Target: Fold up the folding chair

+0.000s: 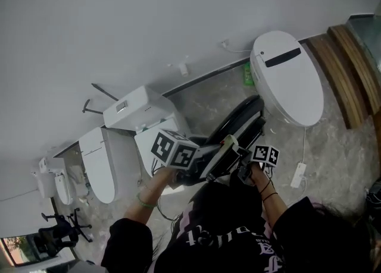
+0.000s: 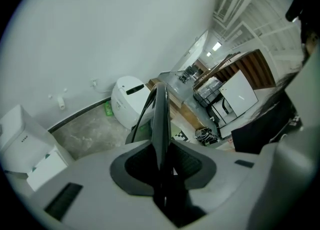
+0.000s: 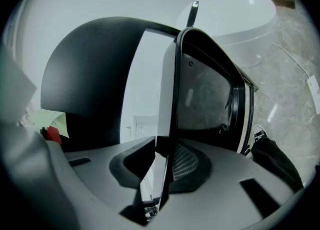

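Beside a toilet (image 1: pixel 289 81), left gripper (image 2: pixel 161 166) and right gripper (image 3: pixel 167 166) each clamp the half-hidden folding chair (image 1: pixel 238 122).

Bare floor (image 1: pixel 208 99) ahead — white toilet (image 1: pixel 289 78) right, tank (image 1: pixel 132 109) left (wall (image 1: pixel 149 22) behind)

The folding chair (image 1: pixel 235 124) is glossy black, seat and frame alike. The left tongs (image 2: pixel 161 161) and right tongs (image 3: pixel 165 163) have pale grey bodies with black textured pads; each carries a cube (image 1: pixel 174 148) patterned with black-and-white square markers. The toilet (image 1: pixel 292 87) is white, its lid bearing a black strip (image 1: pixel 282 57). The floor (image 1: pixel 220 99) is grey marbled stone, the wall (image 1: pixel 149 16) off-white. The wooden step (image 1: pixel 348 69) is streaked brown. The person's top (image 1: pixel 226 236) is black with white lettering; a green band (image 1: pixel 143 201) circles the left wrist.
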`<state>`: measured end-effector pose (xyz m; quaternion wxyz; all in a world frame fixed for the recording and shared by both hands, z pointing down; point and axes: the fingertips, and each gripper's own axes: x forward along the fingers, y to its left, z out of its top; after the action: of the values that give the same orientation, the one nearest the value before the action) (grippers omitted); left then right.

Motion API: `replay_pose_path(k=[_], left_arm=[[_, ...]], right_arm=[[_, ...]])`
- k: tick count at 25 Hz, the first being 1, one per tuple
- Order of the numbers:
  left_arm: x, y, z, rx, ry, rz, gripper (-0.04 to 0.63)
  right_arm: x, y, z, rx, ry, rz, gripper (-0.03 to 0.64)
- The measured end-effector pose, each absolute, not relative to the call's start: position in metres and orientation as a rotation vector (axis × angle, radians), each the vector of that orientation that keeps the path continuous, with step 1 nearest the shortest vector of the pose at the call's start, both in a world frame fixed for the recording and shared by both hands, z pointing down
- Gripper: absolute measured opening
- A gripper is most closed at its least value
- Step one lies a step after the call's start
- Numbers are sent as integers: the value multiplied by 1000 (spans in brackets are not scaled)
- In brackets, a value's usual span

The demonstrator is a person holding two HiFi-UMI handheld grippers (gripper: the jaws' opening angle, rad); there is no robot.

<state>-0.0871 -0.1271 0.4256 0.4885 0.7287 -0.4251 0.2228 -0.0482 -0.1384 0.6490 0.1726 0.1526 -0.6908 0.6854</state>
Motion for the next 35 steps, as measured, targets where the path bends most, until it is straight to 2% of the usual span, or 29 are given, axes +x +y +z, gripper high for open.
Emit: replay_pose_path(k=[13,26,35], left_arm=[[-152,-208,433,1750,-1040,469,104],[-285,-290,435,1851,-860,501,104],[-364,-350,432,1856,-892,506,104]], right_arm=[[-118,-240,652,534,-2015,1889,86],[-230,-320,651,773,-1982,1944,81],[-314,-382,651,818,-1999,1953,81]])
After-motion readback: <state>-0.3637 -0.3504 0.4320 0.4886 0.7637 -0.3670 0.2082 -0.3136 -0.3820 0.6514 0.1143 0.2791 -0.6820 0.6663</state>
